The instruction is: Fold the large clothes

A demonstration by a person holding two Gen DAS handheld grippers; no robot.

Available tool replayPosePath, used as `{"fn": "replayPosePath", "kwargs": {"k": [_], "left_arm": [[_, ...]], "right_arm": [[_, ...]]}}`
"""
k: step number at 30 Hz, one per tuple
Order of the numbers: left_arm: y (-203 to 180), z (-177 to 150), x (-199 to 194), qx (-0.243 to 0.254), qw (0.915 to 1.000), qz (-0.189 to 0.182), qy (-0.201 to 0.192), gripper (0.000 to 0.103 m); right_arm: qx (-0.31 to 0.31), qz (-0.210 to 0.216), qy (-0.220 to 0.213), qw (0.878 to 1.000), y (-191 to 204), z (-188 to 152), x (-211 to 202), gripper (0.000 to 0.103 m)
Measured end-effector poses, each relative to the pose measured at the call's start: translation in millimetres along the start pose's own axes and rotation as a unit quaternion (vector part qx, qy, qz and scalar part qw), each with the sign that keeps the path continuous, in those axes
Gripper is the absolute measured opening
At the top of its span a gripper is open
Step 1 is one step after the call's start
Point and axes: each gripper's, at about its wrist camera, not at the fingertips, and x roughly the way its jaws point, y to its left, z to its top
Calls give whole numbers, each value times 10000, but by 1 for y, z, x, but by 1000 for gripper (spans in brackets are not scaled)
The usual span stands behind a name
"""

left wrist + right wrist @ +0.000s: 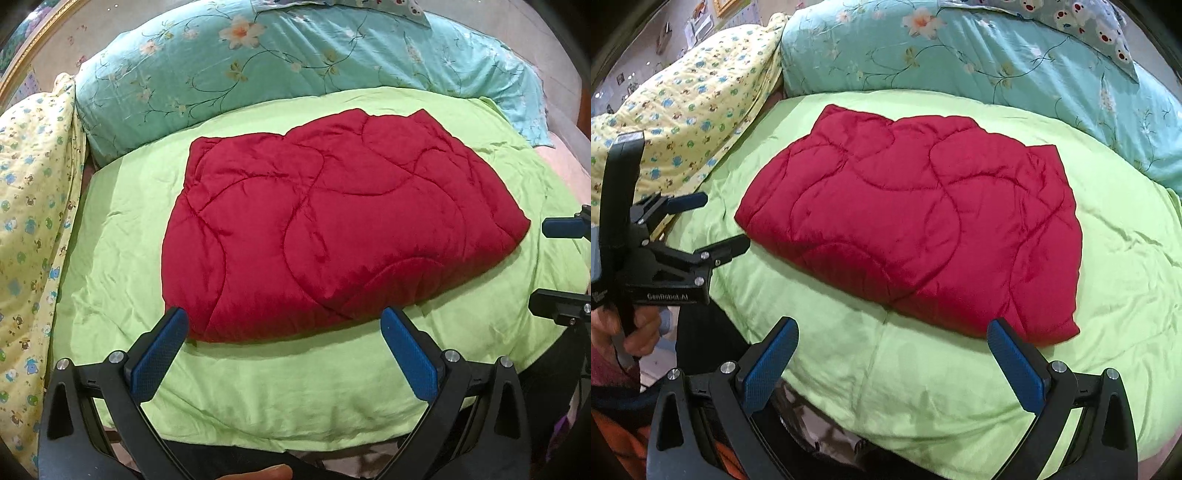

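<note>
A red quilted blanket point(332, 221) lies folded into a thick rectangle on a light green sheet point(122, 280). It also shows in the right wrist view point(916, 221). My left gripper point(284, 317) is open and empty, its blue pads just in front of the blanket's near edge. It also appears at the left of the right wrist view point(718, 225), jaws apart. My right gripper point(892, 330) is open and empty, held above the green sheet point(923, 376) near the blanket's front edge. It shows at the right edge of the left wrist view point(554, 262).
A teal floral pillow point(295, 55) lies along the back of the bed. A yellow patterned quilt point(33, 206) is bunched at the left. The bed's front edge runs just below the grippers, with floor beneath.
</note>
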Motion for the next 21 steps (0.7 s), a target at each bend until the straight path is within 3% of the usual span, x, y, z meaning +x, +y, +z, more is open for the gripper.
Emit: {"fn": "replayPosePath", "kwargs": {"k": [6,21], "left_arm": [[1,6,15,-24,10000,37,72,103],[-5,24,36,26,9999,67,81,103]], "right_arm": [[2,-152,38,9999,-6,14,16,103],[192,-67,158,9997,-23,30,41,103]]}}
